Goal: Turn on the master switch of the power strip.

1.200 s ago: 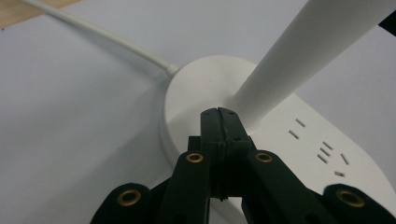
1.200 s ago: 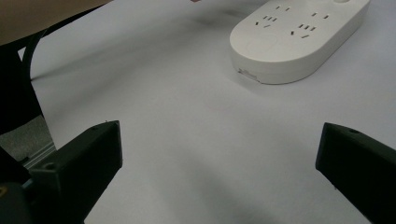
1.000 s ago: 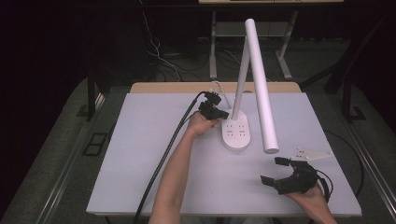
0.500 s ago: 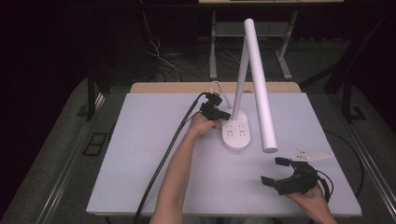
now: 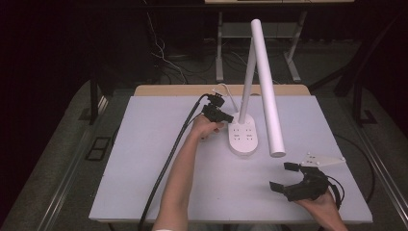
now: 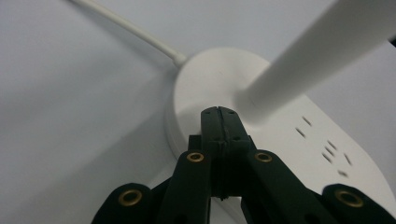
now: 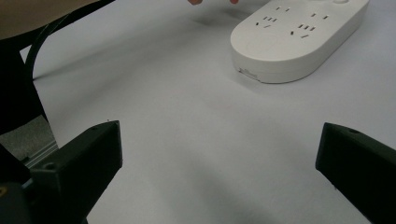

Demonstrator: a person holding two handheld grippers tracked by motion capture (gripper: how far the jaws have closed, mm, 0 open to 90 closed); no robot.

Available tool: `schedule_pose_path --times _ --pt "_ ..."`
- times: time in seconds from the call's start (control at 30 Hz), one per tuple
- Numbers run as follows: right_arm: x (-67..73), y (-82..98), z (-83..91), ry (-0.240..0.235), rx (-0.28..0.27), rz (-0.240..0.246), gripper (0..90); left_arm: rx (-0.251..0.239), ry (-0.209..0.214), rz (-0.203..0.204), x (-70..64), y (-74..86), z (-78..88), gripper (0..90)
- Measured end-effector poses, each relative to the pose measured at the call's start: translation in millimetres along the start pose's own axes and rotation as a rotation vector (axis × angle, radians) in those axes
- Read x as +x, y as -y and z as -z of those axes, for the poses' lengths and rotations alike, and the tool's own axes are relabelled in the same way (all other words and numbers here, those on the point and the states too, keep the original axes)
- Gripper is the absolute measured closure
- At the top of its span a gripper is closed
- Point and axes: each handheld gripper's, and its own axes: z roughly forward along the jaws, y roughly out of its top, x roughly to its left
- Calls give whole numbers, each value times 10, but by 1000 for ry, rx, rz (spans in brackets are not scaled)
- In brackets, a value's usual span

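Note:
A white desk lamp stands mid-table on an oval base (image 5: 244,138) with socket slots; its stem (image 5: 247,82) rises from the back of the base and its tube head (image 5: 266,91) slants down toward the front right. My left gripper (image 5: 228,118) is shut, its tips resting on the back part of the base (image 6: 205,79) just in front of the stem (image 6: 308,56), nothing between the jaws. My right gripper (image 5: 283,176) stands open near the front right of the table, its jaws apart over bare tabletop, pointing toward the base (image 7: 299,37).
The white table (image 5: 159,144) has a wooden strip along its far edge. A thin white cord (image 6: 126,28) leaves the back of the base. A thick black cable (image 5: 168,159) trails from the left gripper over the table's front. Dark floor and desk legs lie beyond.

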Motion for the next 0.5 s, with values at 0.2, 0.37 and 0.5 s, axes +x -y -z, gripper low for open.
schedule_pose_path --times 0.2,0.37,0.5 --pt "4 -7 -29 1 9 2 1 -9 9 17 7 -4 -4 900" --pt "-12 0 -24 0 8 0 1 -51 -6 25 -17 -22 5 900" --pt "-10 -2 -24 0 8 5 1 -65 9 12 -6 -59 61 900"
